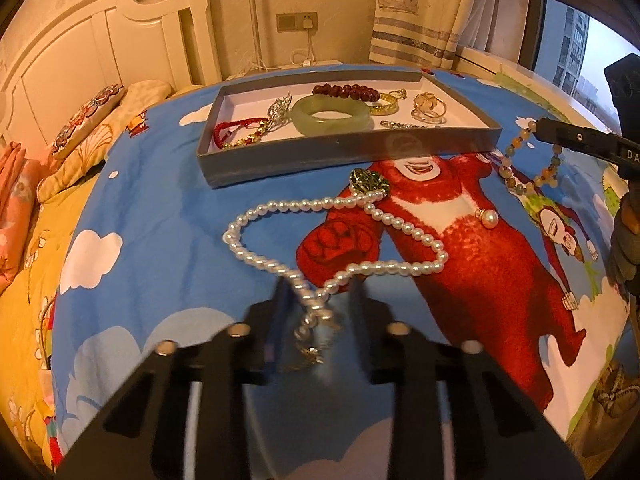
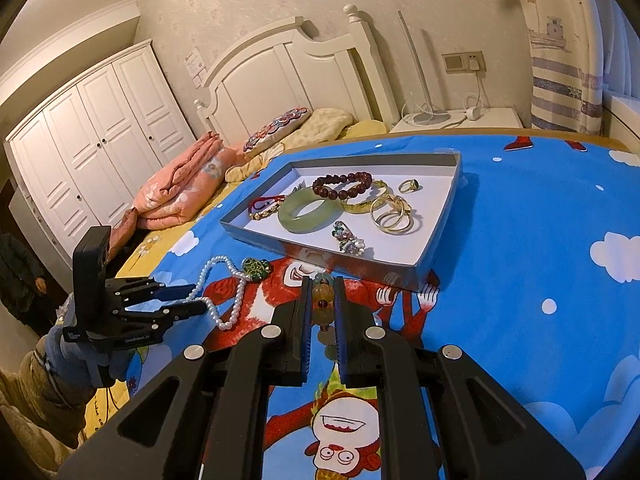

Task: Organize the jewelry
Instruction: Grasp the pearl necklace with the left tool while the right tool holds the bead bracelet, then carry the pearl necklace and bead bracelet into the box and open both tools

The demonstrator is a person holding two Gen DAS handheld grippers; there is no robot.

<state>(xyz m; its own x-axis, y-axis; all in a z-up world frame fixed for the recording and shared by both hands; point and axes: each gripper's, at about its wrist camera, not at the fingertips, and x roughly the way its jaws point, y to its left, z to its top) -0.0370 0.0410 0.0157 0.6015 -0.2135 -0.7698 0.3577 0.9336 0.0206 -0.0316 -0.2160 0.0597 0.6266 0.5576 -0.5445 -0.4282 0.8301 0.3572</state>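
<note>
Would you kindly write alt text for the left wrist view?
The left gripper straddles a pearl necklace on a blue cartoon bedsheet. Behind, a grey tray holds bracelets and rings; the right gripper lifts a beaded bracelet.

Warm, dim indoor light tints both fisheye views amber; daylight enters at the window [image 1: 576, 56]; edges bow, corners vignette black, near foreground blurs.

A white headboard [image 2: 280, 80] and wardrobe [image 2: 92, 152] line beige walls, with a curtained window [image 1: 568, 40] admitting daylight.
</note>
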